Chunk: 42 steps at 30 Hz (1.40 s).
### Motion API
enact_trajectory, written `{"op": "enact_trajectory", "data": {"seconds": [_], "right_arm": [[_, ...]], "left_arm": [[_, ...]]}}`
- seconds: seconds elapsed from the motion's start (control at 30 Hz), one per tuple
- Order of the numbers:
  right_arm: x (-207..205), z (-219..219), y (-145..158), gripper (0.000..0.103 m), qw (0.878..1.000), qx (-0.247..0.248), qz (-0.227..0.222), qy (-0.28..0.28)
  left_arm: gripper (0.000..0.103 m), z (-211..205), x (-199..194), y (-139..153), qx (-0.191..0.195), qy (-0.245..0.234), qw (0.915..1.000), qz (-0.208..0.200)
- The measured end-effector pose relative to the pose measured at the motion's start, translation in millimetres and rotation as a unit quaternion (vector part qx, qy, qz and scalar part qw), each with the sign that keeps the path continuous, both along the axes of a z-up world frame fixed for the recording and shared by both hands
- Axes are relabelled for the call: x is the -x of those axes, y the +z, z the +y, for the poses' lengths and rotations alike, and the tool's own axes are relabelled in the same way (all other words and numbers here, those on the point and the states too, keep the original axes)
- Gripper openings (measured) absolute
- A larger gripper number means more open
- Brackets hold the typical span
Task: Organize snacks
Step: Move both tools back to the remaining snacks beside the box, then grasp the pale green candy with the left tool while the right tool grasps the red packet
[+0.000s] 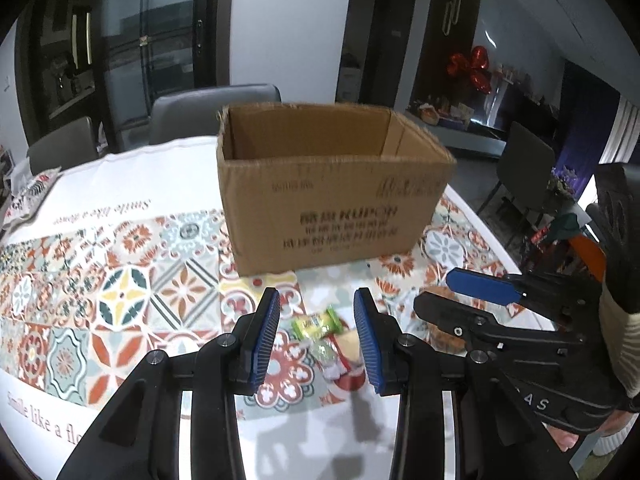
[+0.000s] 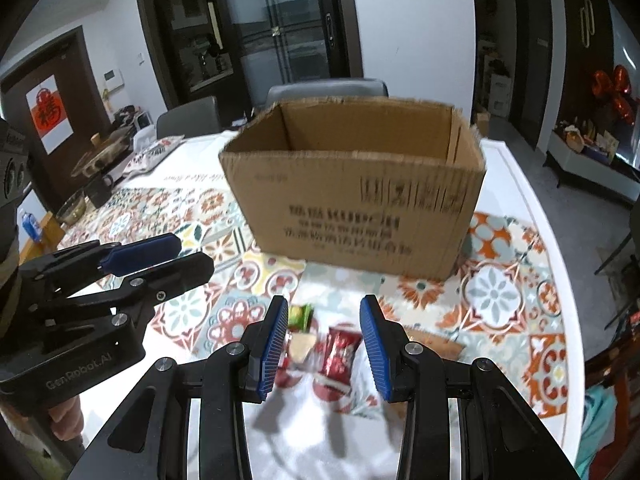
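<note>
1. Left wrist view: you are holding the left gripper (image 1: pixel 316 336) wide open and empty above the green snack packet (image 1: pixel 315 322).
2. Your right gripper (image 2: pixel 324 340) is hovering equally spread, gripping nothing, over the red snack packet (image 2: pixel 339 350).
3. At 12 o'clock, the cardboard box (image 1: pixel 328 200) is standing open on the tablecloth (image 1: pixel 120 280).
</note>
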State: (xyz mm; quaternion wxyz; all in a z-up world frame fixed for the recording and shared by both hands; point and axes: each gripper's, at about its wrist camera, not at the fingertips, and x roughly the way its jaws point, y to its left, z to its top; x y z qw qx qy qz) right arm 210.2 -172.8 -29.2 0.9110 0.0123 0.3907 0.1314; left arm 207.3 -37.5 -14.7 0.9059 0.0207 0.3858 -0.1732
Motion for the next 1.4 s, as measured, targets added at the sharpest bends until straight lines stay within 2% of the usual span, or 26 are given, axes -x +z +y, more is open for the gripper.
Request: {"op": "enact_trajectory", "data": {"seconds": [0.37, 0.8, 1.4], "right_arm": [[2, -2, -42, 0.039, 0.999, -0.008, 0.042, -0.009], [-3, -5, -62, 0.039, 0.998, -0.009, 0.065, -0.011], [-24, -2, -79, 0.038, 0.996, -0.015, 0.092, -0.014]], "left_arm": [[0.034, -4, 2, -48, 0.002, -0.017, 0.9983, 0.056], [0.032, -15, -15, -86, 0.003, -0.024, 0.9953, 0.094], [0.024, -11, -30, -101, 0.017, -0.005, 0.9934, 0.113]]}}
